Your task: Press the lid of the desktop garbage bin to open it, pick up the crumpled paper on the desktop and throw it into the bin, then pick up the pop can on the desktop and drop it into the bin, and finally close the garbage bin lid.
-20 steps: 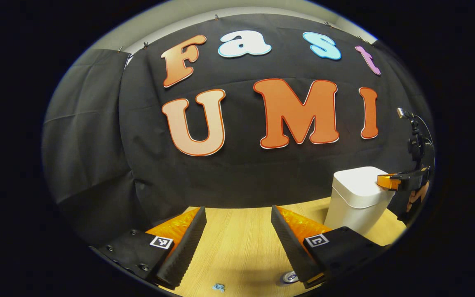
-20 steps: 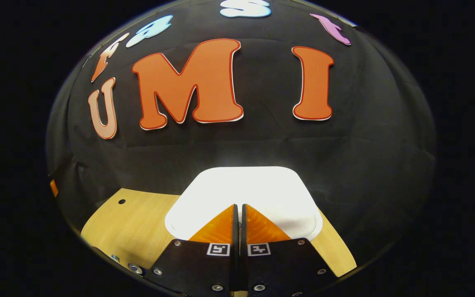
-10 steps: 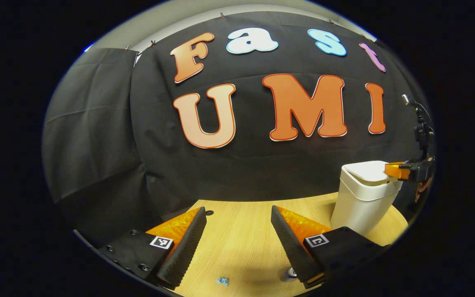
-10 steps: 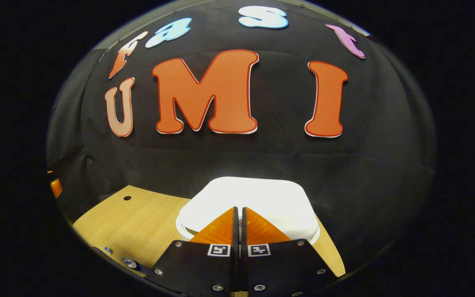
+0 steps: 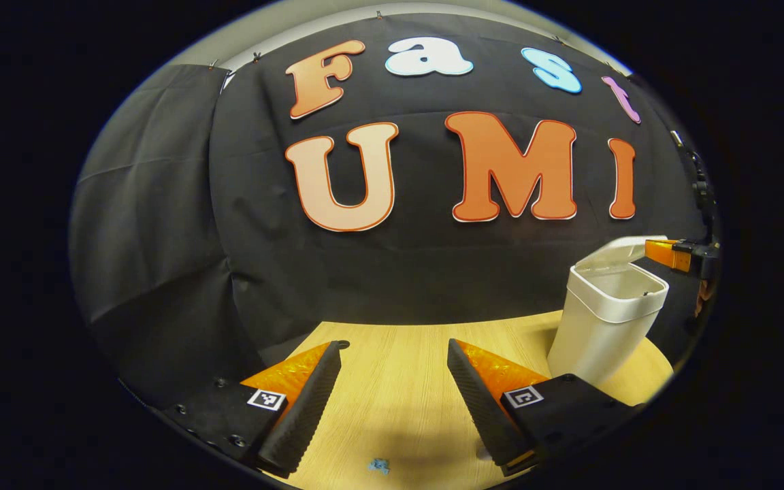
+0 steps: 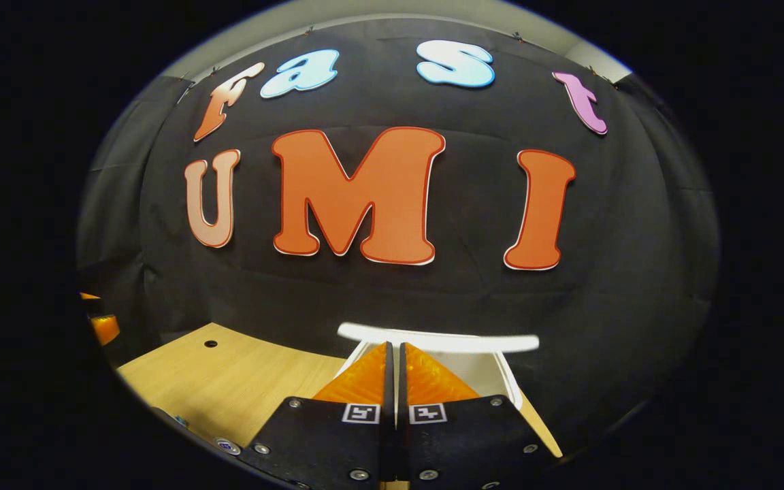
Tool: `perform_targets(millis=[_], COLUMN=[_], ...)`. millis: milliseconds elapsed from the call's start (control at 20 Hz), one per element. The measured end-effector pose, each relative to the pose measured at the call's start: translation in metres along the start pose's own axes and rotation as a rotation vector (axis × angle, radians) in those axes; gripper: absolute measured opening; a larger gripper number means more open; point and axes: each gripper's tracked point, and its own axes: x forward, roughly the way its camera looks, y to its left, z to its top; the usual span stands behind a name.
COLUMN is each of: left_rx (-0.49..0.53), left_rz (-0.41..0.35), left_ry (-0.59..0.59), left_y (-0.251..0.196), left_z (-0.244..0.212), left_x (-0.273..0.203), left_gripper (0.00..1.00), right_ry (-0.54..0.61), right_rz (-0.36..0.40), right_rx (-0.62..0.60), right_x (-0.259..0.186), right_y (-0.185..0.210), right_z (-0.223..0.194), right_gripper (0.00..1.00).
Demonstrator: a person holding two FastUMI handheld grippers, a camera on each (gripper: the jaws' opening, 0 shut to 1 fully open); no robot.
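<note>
a: describe the garbage bin (image 5: 603, 327).

b: one white bin, upright on the wooden desktop (image 5: 399, 388), at the desktop's right end just in front of the black cloth wall (image 5: 160, 224). its lid (image 5: 620, 250) is tilted up at the rear, and the mouth is open. in the right gripper view the lid's edge (image 6: 438, 342) reads as a blurred white bar above the bin's rim.

a: count the other items, left to right of the bin.

b: in the left gripper view, one small blue scrap (image 5: 378, 465) lies on the desktop well left of the bin, near the bottom edge. whether it is the crumpled paper, cannot tell. one round hole (image 5: 343, 344) sits in the desktop near the wall.

a: gripper states?

b: left gripper (image 5: 392, 381): released, fingers spread wide, nothing between them, above the desktop left of the bin. right gripper (image 6: 394, 371): clenched, fingers together with nothing between them, tips just above the bin's mouth, in front of the lid's edge. the left gripper view shows its tip (image 5: 664, 250) just beside the raised lid.
</note>
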Motion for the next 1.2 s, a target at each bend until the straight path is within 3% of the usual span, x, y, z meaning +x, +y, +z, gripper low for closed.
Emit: perform_targets(millis=[400, 500, 600, 750, 850, 1200], left_rx=[-0.04, -0.04, -0.05, -0.059, -0.059, -0.064], left_rz=[-0.065, -0.082, -0.108, -0.151, -0.174, -0.216], left_ry=[0.106, 0.149, 0.195, 0.267, 0.325, 0.528], left_y=[0.017, 0.02, 0.019, 0.014, 0.014, 0.014], left_z=[-0.04, -0.056, -0.071, -0.098, -0.119, -0.192], left_x=[0.019, 0.02, 0.019, 0.018, 0.016, 0.001], left_gripper=[1.0, 1.0, 1.0, 1.0, 0.98, 1.0], right_ry=[0.051, 0.071, 0.08, 0.126, 0.174, 0.284], right_rz=[0.042, 0.066, 0.097, 0.137, 0.154, 0.24], right_rx=[0.006, -0.014, -0.024, -0.016, -0.021, -0.066], right_x=[-0.023, -0.034, -0.043, -0.056, -0.064, -0.088], right_y=[0.046, 0.061, 0.078, 0.101, 0.113, 0.153], right_z=[-0.024, -0.036, -0.044, -0.066, -0.084, -0.129], right_gripper=[0.05, 0.19, 0.42, 0.58, 0.65, 0.74])
